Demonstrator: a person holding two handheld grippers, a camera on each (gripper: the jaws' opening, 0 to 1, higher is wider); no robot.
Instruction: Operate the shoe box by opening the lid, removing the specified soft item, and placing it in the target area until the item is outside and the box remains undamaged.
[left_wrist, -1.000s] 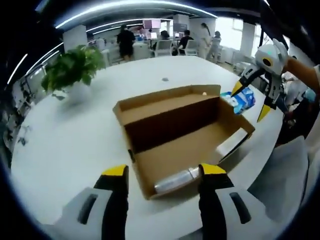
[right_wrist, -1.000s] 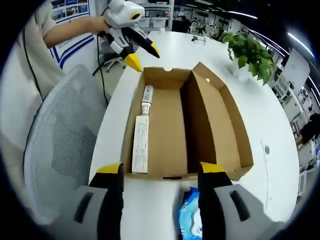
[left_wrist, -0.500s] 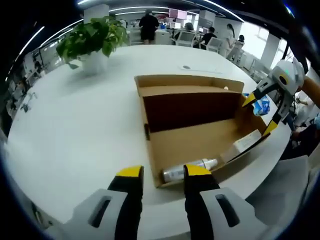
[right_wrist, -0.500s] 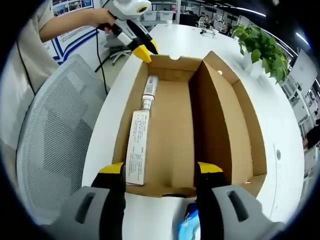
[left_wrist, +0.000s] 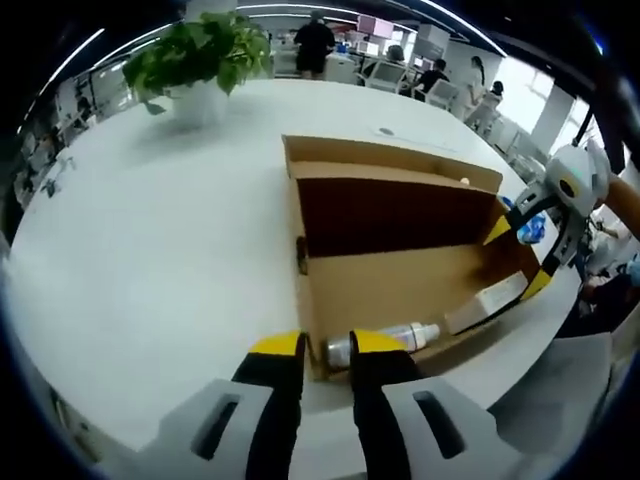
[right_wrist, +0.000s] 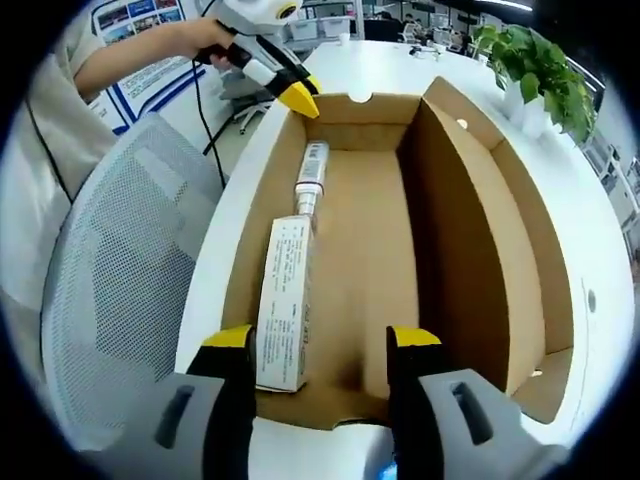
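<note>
Shoe box (left_wrist: 400, 250) lies open on the white desk (left_wrist: 150, 230) near its edge beside the mesh chair (right_wrist: 120, 300), and inside it are a small bottle (right_wrist: 312, 170) and a flat carton (right_wrist: 284, 300) end to end along one wall, as before. Compared with one second ago, the left gripper (left_wrist: 325, 345) has come up to the box's end wall beside the bottle and its jaws are now much closer together, with only a narrow gap between them. The right gripper (right_wrist: 318, 338) has moved forward over the opposite end wall with its jaws still wide apart and holding nothing, while the blue soft pack (left_wrist: 530, 225) stays on the desk just outside that end.
</note>
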